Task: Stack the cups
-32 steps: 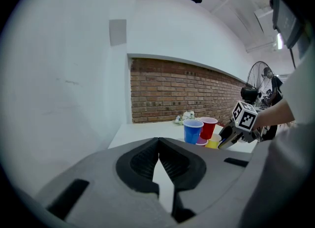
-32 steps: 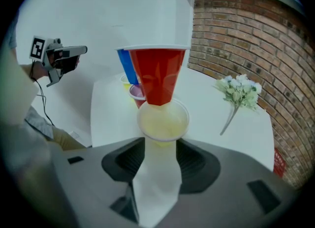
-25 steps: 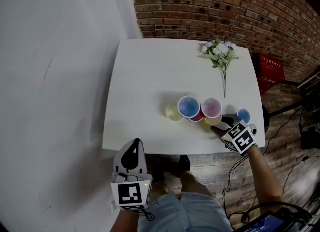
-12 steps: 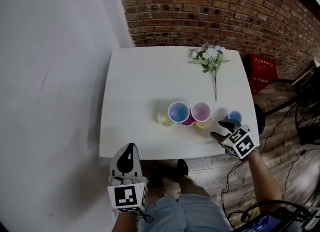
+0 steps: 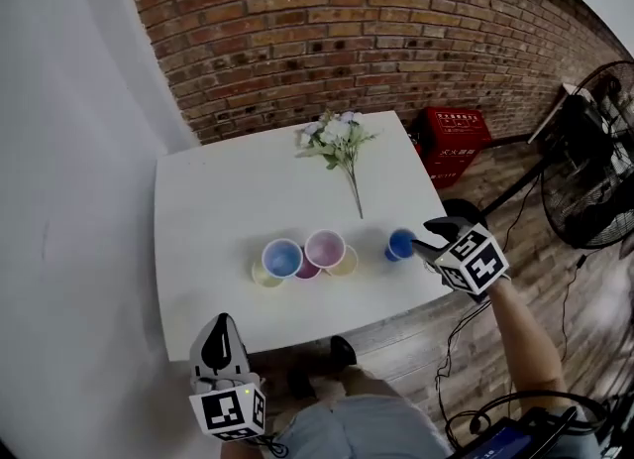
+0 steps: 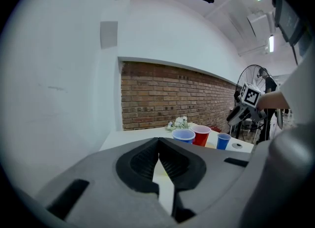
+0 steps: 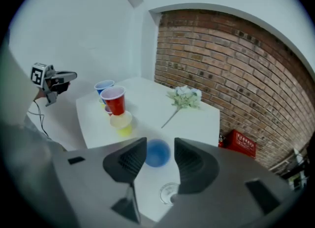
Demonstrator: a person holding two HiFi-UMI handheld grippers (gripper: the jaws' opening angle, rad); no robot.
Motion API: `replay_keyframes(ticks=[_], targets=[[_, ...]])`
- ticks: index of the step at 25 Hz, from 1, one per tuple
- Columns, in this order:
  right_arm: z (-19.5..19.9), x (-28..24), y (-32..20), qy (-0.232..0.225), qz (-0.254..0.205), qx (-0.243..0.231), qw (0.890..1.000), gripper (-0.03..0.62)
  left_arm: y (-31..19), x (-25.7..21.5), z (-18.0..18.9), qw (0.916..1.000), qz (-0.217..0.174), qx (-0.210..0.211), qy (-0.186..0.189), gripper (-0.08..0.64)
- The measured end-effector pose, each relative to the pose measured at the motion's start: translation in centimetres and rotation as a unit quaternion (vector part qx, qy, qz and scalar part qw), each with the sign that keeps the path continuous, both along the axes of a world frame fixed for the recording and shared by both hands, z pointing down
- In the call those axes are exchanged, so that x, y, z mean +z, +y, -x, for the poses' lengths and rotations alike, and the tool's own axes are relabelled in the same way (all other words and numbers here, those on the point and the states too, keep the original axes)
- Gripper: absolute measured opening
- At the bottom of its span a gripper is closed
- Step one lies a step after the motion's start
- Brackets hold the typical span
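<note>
**Head view.** The small blue cup (image 5: 400, 244) stands upright, mouth up, alone near the right edge of the table (image 5: 218, 199). It is apart from the cup group (image 5: 303, 257) at frame centre. Your right gripper (image 5: 428, 240) sits just right of the cup with its tips aimed left at it, and the forearm enters from the lower right. Your left gripper (image 5: 220, 326) hangs at lower left, off the table's near edge and well apart from every cup. The right hand is the nearer one.

**Left gripper view.** The jaws are pressed together at the tips with nothing between them. The gripper points nearly level across the table. The cup group shows just right of centre, the small blue cup lies further right, and the right gripper is above and right of that cup.

**Right gripper view.** The jaws are spread and have just been closing a little. The small blue cup shows in the gap between them, seen from above into its mouth. Neither pad touches it, and it rests on the table. The gripper tilts steeply downward. The cup group lies at the upper left of this frame.

**Next move (judgement).** You will probably need to lower the right gripper onto the cup's wall, keeping the cup's axis upright. Close the jaws only then, and carry the cup left toward the group.
</note>
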State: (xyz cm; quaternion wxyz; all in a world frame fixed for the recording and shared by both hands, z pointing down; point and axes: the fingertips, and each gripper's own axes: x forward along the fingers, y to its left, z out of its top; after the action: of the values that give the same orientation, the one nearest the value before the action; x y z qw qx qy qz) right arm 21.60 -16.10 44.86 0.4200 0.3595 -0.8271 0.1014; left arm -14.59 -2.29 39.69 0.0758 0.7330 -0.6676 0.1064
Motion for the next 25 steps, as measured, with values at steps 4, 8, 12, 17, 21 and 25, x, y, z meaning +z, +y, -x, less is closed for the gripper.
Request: replay_keyframes(ticks=[4,8,12,17,21,25], targets=[[-2.2,2.6,-1.9,0.003,0.041,0.041,0.998,0.178,-0.3,0.6,-0.7,0.9999,0.011,0.005,-0.009,0.009],[-2.7,5.4,-2.6,0.002,0.077,0.057,0.995,0.153,-0.4,1.4,-0.7,0.9996,0.024,0.001,-0.015,0.009],[-3.1,7.4,-2.8,0.008,0.106,0.07,0.992,0.139,-0.2,1.8,-0.9,0.9993,0.033,-0.002,-0.018,0.009],[-3.5,9.2,-3.6,0.025,0.123,0.078,0.989,0.113,-0.7,2.2,-1.0,0.9991,0.038,-0.001,-0.021,0.009],[-3.8,9.7,-3.6,0.031,0.134,0.086,0.987,0.052,-0.7,2.2,-0.8,0.999,0.04,-0.004,-0.022,0.009],[-3.2,8.7,-3.5,0.03,0.144,0.086,0.985,0.035,-0.7,2.1,-0.6,0.9992,0.035,-0.004,-0.021,0.009]])
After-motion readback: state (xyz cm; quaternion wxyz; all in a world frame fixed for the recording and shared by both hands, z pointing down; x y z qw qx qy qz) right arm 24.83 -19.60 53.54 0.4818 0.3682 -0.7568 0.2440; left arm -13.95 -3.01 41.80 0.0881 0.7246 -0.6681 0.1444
